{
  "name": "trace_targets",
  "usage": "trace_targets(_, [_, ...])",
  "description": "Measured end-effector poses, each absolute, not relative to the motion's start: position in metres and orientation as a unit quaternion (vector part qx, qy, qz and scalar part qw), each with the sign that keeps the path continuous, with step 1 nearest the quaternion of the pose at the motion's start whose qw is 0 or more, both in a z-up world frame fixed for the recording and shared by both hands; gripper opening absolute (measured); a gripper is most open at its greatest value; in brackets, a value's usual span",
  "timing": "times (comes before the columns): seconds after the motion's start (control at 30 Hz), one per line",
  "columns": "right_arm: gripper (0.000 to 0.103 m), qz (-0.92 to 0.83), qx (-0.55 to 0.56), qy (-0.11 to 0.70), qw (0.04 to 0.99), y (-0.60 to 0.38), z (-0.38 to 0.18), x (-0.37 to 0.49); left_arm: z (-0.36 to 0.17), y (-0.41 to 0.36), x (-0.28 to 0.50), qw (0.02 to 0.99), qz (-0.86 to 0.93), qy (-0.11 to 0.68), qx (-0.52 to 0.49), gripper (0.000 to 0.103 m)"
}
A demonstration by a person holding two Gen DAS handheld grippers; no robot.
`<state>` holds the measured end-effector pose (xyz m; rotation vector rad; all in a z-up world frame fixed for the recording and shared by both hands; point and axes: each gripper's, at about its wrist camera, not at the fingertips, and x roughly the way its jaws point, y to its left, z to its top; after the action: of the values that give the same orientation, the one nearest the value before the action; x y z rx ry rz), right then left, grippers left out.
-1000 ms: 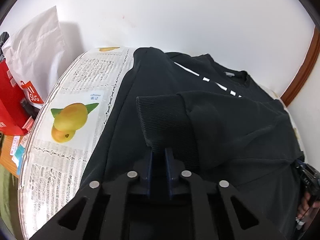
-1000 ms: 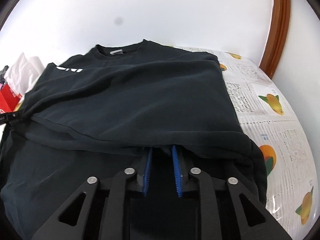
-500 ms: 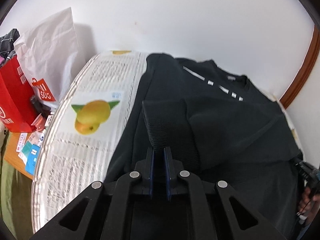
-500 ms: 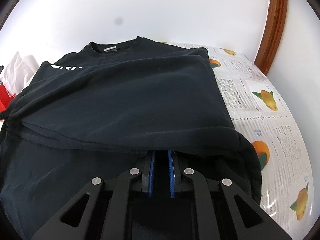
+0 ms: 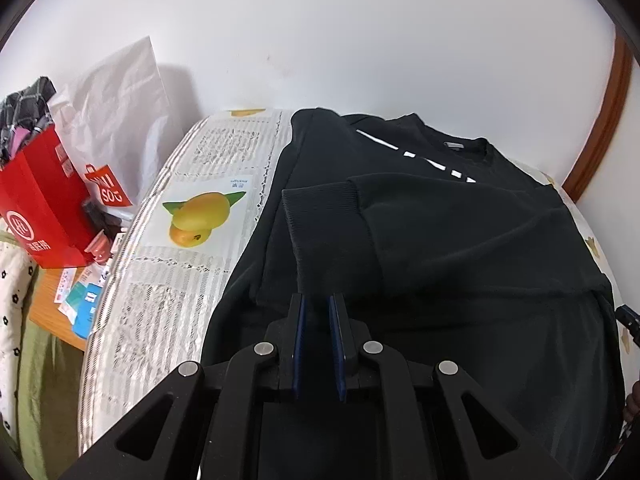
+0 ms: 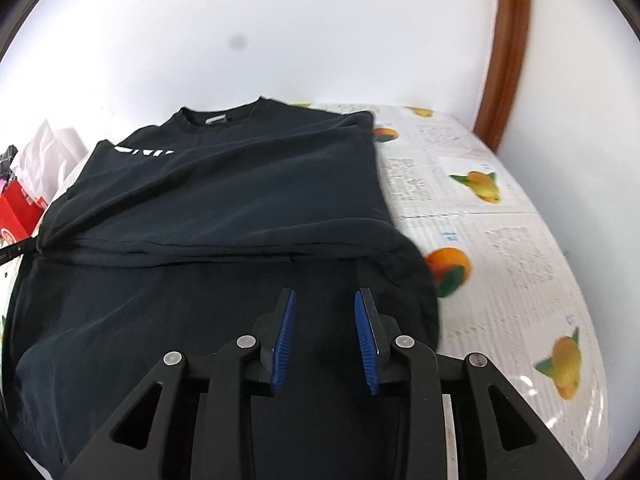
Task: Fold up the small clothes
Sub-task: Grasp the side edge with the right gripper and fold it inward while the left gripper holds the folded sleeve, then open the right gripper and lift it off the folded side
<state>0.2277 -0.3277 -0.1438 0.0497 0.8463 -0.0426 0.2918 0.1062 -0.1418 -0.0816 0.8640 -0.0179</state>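
Across the middle of both wrist views lies the black cotton sweatshirt with white chest lettering point(image 5: 432, 240) point(image 6: 224, 208), spread on a table covered with a newsprint-patterned cloth printed with mangoes and oranges point(image 5: 180, 248) point(image 6: 500, 248). Its ribbed black sleeve cuff point(image 5: 320, 216) is folded across the body at centre frame of the left view.

At the bottom centre of that view the left gripper point(image 5: 317, 304) has its blue pads a narrow gap apart, tips just below the cuff with nothing pinched; half a second ago they were clamped on the cuff. At the bottom centre of the right view the right gripper point(image 6: 325, 300) has been opening: its jaws are spread with only the flat body of the shirt beneath them, whereas earlier they pinched the folded hem, which now lies above them.

At the left edge of the left view stands a red paper shopping bag point(image 5: 36, 216) with checked dark fabric point(image 5: 24, 116) sticking out of its top, a white paper bag point(image 5: 116, 116) behind it, and small cards point(image 5: 80, 296) scattered on a wooden surface. A brown curved wooden frame point(image 6: 508, 48) runs up the white wall at upper right.
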Motion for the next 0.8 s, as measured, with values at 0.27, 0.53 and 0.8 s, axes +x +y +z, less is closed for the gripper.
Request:
trace_targets(0.27, [0.031, -0.046, 0.026, 0.387, 0.921, -0.339, -0.125, 0.193, -0.125, 0.103, 0.260, 0.913, -0.009, 0.404, -0.046, 0.012])
trace_targets(0.53, [0.031, -0.042, 0.032, 0.389, 0.920, -0.347, -0.111, 0.155, -0.112, 0.099, 0.220, 0.915, -0.028, 0.399, -0.044, 0.012])
trace_targets(0.8, [0.042, -0.042, 0.058, 0.410, 0.909, -0.362, -0.124, 0.123, -0.120, 0.105, 0.193, 0.903, -0.036, 0.424, -0.064, 0.022])
